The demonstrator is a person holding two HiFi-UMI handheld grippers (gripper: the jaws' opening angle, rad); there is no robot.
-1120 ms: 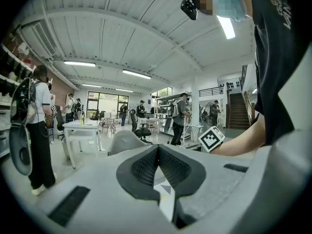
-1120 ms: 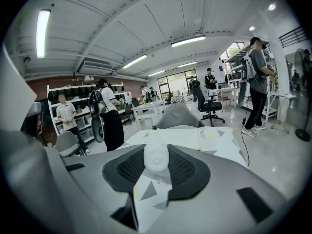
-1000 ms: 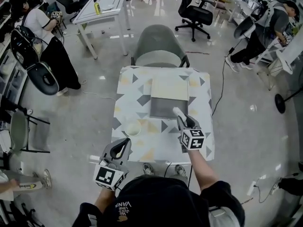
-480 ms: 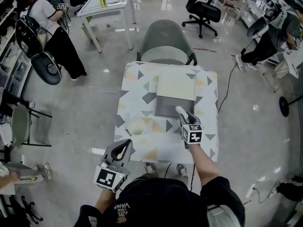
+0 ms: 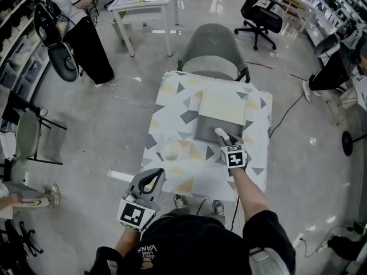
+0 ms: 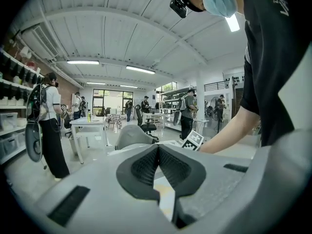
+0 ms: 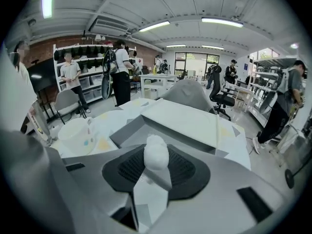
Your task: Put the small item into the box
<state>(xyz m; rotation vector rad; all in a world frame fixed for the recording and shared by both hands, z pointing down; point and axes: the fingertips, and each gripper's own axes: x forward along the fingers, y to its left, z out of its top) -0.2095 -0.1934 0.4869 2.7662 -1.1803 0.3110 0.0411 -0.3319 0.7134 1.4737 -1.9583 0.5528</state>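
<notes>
An open grey box [image 5: 211,128] lies on the patterned table [image 5: 172,105], its cream lid [image 5: 223,106] folded back on the far side. My right gripper [image 5: 222,136] is shut on a small white item [image 5: 220,133] over the box's near right edge. In the right gripper view the white item [image 7: 156,154] sticks up between the pads, with the box [image 7: 131,133] and lid [image 7: 187,121] just beyond. My left gripper [image 5: 150,182] hangs off the table's near left corner; its jaws [image 6: 158,147] are shut and hold nothing.
A white cup [image 5: 171,151] stands on the table left of the box, seen as a cup [image 7: 75,133] in the right gripper view too. A grey chair [image 5: 213,53] is tucked at the table's far side. People and desks stand further off.
The head view has drifted, so the table sits further right. The right gripper still holds the white item at the box's near edge. The left gripper has barely moved.
</notes>
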